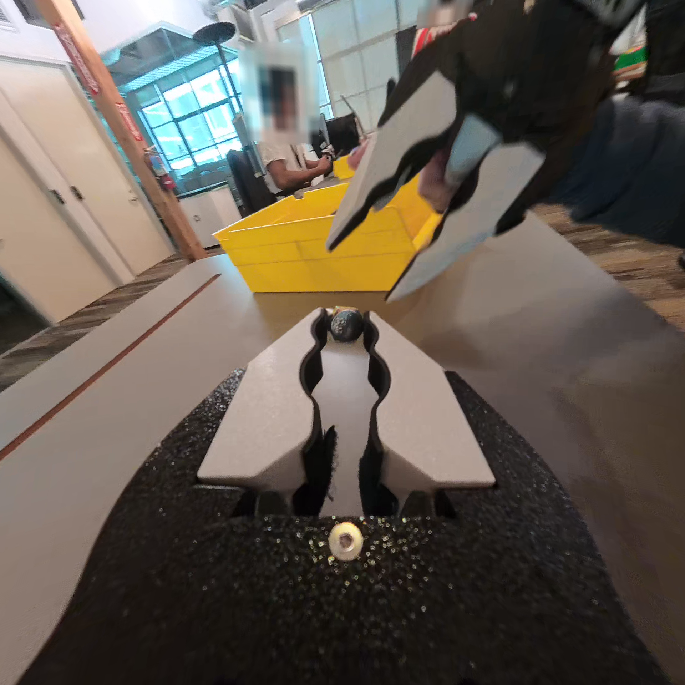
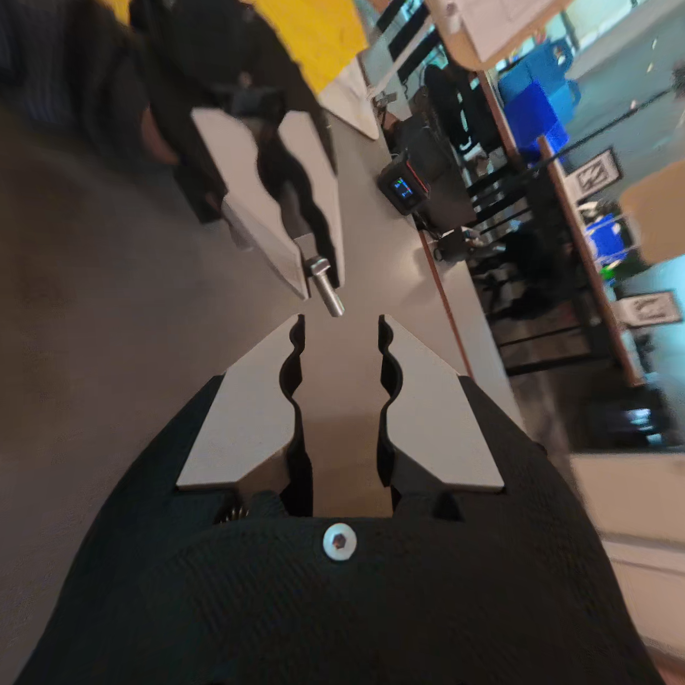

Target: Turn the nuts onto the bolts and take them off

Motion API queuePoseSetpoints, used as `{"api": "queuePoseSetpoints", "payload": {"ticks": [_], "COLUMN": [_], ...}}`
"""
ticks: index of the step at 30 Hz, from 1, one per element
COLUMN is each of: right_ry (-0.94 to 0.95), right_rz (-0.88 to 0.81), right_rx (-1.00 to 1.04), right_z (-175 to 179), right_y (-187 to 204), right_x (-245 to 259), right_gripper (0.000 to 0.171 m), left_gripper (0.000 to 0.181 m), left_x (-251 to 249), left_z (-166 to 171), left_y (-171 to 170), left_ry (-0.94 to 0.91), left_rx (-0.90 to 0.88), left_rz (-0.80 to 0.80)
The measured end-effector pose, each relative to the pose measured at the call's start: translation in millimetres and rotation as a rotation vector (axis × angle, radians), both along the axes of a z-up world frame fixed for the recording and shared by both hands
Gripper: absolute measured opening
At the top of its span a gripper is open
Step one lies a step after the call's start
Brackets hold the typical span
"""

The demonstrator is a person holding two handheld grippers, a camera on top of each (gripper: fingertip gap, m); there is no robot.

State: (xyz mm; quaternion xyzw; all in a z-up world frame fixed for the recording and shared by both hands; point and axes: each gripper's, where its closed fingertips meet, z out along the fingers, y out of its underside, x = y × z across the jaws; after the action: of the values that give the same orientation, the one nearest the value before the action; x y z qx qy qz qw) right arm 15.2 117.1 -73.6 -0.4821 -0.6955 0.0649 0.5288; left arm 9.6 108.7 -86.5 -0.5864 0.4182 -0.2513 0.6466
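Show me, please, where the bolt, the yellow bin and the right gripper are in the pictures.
bolt (image 2: 326, 285): right wrist view, on the middle of its shaft.
yellow bin (image 1: 315, 259): left wrist view, on its near outer wall.
right gripper (image 2: 341, 318): right wrist view, midway between the tips of its open fingers.

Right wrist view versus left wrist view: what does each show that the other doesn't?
Only the right wrist view shows the bolt's bare silver shank sticking out past the left gripper's tips, with no nut on the visible part. It also shows a small black device with a lit screen at the table edge.

Only the left wrist view shows the bolt's dark head end-on and the yellow bins behind.

Both show the grey table, the left gripper shut on the bolt, and the right gripper open and empty.
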Motion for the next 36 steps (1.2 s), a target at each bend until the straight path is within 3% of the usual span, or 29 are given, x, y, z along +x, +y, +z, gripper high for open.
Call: {"api": "queuePoseSetpoints", "payload": {"ticks": [1,4,5,7,9,14,17,20,25,30,36], "right_ry": [-0.037,-0.099,-0.117,-0.143,-0.151,-0.235,-0.376,-0.434,-0.519,-0.516,-0.211], "right_rz": [0.01,0.036,0.045,0.056,0.014,-0.304,-0.547,-0.649,-0.701,-0.752,-0.75], "right_rx": [0.061,0.175,0.19,0.25,0.268,0.411,0.288,0.059,-0.21,-0.291,-0.134], "right_z": [-9,-24,-28,-31,-26,28,42,27,-10,-26,37], "right_y": [1,1,0,-1,6,88,161,213,241,248,234], "right_x": [-4,-14,-15,-16,-12,57,136,197,246,256,190], "right_gripper": [0.039,0.037,0.029,0.01,0.008,0.008,0.008,0.009,0.009,0.012,0.014], "left_gripper": [0.017,0.017,0.017,0.034,0.051,0.087,0.086,0.086,0.085,0.083,0.079], "left_x": [2,9,11,10,7,-18,-27,-30,-28,-30,-43], "left_z": [0,-4,-5,-3,-1,7,9,8,4,4,8], "left_y": [-3,-11,-12,-11,-7,21,27,31,32,33,41], "left_ry": [-0.01,-0.013,-0.009,-0.033,-0.064,-0.121,-0.136,-0.116,-0.083,-0.093,-0.139], "left_rx": [-0.016,-0.057,-0.059,-0.066,-0.089,-0.057,-0.04,-0.026,-0.027,-0.034,-0.042], "left_rz": [-0.03,-0.102,-0.107,-0.107,-0.076,0.144,0.203,0.24,0.248,0.257,0.327]}}
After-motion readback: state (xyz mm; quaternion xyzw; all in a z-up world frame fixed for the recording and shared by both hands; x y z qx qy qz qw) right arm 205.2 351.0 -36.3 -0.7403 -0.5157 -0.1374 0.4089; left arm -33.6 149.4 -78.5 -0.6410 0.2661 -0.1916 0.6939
